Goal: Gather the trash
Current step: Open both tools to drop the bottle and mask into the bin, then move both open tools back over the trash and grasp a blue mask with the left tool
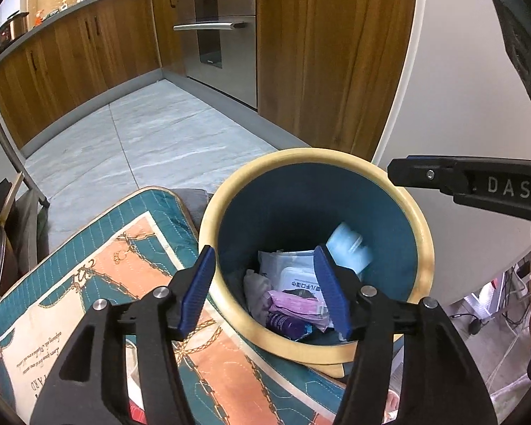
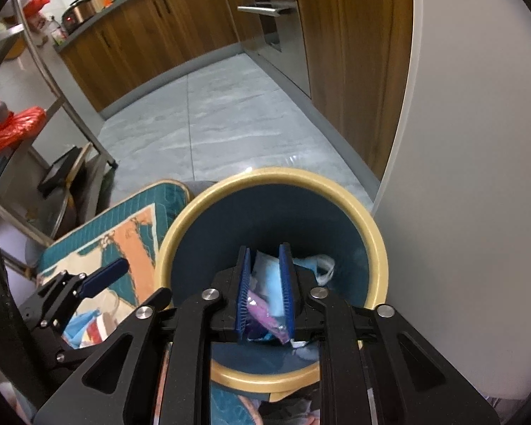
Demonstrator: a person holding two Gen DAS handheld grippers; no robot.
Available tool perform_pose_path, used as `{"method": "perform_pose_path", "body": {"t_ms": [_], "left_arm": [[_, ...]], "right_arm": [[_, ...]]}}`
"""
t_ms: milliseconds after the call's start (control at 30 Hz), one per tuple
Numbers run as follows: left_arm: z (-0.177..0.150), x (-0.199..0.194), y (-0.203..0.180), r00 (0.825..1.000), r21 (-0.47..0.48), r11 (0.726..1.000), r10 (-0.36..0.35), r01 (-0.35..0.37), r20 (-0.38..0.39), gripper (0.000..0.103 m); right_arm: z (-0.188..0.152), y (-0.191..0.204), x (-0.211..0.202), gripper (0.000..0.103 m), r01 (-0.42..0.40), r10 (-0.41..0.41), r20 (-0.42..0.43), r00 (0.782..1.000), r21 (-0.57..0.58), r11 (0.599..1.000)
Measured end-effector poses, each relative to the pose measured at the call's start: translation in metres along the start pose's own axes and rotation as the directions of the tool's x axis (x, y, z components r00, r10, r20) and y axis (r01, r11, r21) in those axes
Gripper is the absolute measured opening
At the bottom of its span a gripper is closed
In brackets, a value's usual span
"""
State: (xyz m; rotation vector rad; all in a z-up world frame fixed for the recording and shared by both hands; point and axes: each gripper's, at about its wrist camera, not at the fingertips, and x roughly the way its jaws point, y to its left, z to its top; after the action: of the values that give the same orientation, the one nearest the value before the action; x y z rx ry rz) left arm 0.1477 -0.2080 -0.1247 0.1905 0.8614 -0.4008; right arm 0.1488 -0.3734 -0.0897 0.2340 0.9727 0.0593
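A round trash bin point(image 1: 421, 233) with a tan rim and blue inside stands on a patterned cushion; it also shows in the right wrist view point(image 2: 375, 237). Inside lie a white wipes pack point(image 1: 297, 279), a purple wrapper point(image 1: 293, 304) and a light blue item point(image 1: 347, 248). My left gripper point(image 1: 265, 290) is open and empty over the bin's near rim. My right gripper point(image 2: 267, 290) hovers over the bin mouth, its jaws a narrow gap apart with nothing clamped; trash shows through the gap. It also shows at the right of the left wrist view point(image 1: 442, 177).
The teal and orange cushion point(image 1: 131, 269) lies left of the bin. A white wall point(image 1: 460, 88) stands to the right. Wooden cabinets point(image 1: 88, 46) and an oven point(image 1: 216, 32) line the grey tile floor point(image 1: 152, 134) beyond. A metal rack point(image 2: 53, 81) with red bags stands left.
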Motion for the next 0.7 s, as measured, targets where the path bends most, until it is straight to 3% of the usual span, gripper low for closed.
{"method": "perform_pose_path", "body": {"t_ms": [33, 200, 333, 533, 700], "left_arm": [[0.001, 0.0, 0.0, 1.0, -0.001, 1.0, 0.003, -0.003, 0.0, 0.059], [0.0, -0.006, 0.001, 1.0, 0.007, 1.0, 0.009, -0.009, 0.016, 0.064], [-0.001, -0.019, 0.007, 0.999, 0.011, 1.0, 0.027, -0.027, 0.029, 0.078], [-0.007, -0.048, 0.027, 0.997, -0.023, 0.998, 0.063, -0.062, 0.043, 0.088], [-0.019, -0.08, 0.039, 0.993, 0.0, 0.995, 0.096, -0.097, 0.071, 0.092]], "right_arm": [[0.0, 0.0, 0.0, 0.033, -0.002, 0.002, 0.005, 1.0, 0.003, 1.0], [0.003, 0.004, -0.008, 0.044, -0.001, 0.001, 0.028, 1.0, -0.001, 1.0], [0.005, 0.008, -0.017, 0.061, 0.003, -0.003, 0.055, 0.998, -0.008, 1.0], [0.003, 0.021, -0.034, 0.093, 0.024, -0.023, 0.11, 0.994, -0.008, 1.0], [-0.003, 0.038, -0.048, 0.097, 0.002, 0.0, 0.129, 0.992, -0.019, 1.0]]}}
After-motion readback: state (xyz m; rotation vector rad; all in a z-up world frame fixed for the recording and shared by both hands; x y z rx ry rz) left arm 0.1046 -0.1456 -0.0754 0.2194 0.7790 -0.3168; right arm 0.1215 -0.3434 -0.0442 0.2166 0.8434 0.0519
